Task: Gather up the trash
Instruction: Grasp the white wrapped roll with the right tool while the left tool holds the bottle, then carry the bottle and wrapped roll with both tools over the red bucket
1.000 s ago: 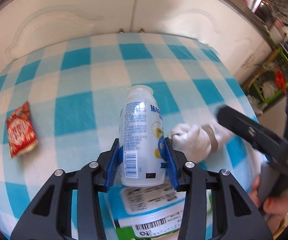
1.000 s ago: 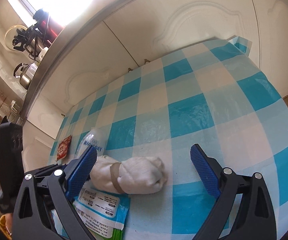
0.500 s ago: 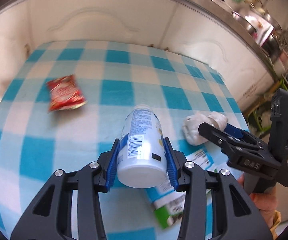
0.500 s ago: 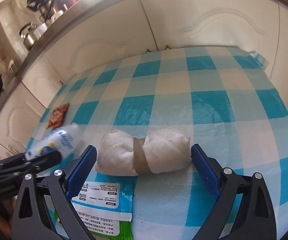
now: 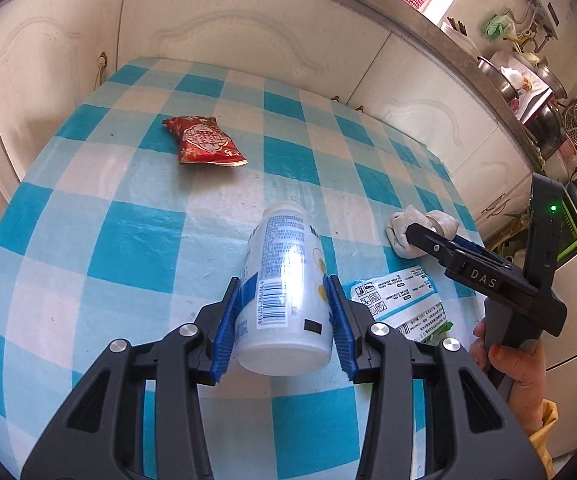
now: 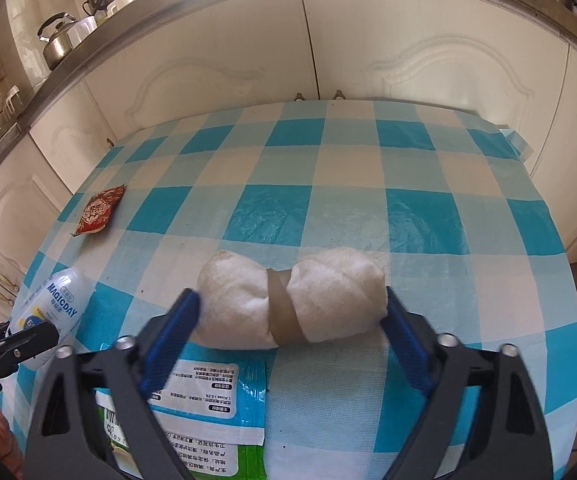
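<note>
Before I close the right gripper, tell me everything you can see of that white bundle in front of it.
The white bundle is a soft wad of paper or cloth, cinched at its middle by a tan tape band into two lobes. It lies on its side on the checked tablecloth, its near edge over a printed packet. The right gripper straddles it endwise, jaws just closing in.

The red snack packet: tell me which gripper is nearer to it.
Left. The left gripper, clamping the white bottle, is a few checks away from the red snack packet. The right gripper straddles the taped tissue wad, further across the table.
</note>
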The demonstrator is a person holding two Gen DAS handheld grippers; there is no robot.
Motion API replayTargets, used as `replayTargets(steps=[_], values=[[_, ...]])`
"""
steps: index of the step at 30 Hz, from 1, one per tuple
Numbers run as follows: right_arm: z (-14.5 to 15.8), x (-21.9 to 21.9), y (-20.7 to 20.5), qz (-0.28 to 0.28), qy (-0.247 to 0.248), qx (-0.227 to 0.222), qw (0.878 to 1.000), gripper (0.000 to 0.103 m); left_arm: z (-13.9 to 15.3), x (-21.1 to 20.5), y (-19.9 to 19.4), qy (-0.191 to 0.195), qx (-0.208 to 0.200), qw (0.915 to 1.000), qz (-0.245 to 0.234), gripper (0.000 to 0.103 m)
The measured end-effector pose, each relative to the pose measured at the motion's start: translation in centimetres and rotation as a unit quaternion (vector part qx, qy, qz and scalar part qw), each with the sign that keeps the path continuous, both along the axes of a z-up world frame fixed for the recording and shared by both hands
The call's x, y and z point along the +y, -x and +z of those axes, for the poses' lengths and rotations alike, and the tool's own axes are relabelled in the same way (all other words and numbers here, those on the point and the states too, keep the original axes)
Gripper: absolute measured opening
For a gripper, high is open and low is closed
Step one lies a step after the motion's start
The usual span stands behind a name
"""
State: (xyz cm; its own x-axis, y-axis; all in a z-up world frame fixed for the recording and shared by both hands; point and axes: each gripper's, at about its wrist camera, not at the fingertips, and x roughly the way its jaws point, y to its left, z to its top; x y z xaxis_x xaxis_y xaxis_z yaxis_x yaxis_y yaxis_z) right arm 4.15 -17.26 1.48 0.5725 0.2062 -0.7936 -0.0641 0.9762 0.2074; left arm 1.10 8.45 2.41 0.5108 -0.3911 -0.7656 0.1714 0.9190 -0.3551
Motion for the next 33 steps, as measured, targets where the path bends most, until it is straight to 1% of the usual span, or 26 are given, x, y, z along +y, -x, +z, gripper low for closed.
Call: replayTargets(steps=[7, 12, 17, 21, 30, 33], values=[[0.4, 0.1, 0.4, 0.001, 0.004, -0.013, 1.000, 0.080, -0.1, 1.4, 1.3, 0.011, 0.002, 0.9999, 0.009, 0.044], [1.1, 0.3, 1.4, -0.004, 0.009, -0.037, 0.999, 0.079, 0.2, 2.8, 2.5, 0.017, -0.002, 0.9997, 0.016, 0.044], [1.8, 0.5, 2.4, -0.004, -0.009, -0.054, 0.998, 0.080, 0.6, 4.5, 3.8, 0.022, -0.009, 0.9993, 0.027, 0.044], [2.7, 1.1, 3.3, -0.009, -0.010, -0.069, 0.998, 0.080, 0.9, 6.2, 5.0, 0.022, -0.015, 0.9988, 0.040, 0.044], [3.8, 2.6, 5.6, -0.014, -0.053, -0.065, 0.996, 0.080, 0.5, 10.6, 7.6, 0.033, -0.018, 0.9972, 0.064, 0.044], [4.2, 3.5, 6.7, -0.009, -0.055, -0.061, 0.997, 0.080, 0.2, 11.7, 8.5, 0.034, -0.020, 0.9969, 0.067, 0.044]])
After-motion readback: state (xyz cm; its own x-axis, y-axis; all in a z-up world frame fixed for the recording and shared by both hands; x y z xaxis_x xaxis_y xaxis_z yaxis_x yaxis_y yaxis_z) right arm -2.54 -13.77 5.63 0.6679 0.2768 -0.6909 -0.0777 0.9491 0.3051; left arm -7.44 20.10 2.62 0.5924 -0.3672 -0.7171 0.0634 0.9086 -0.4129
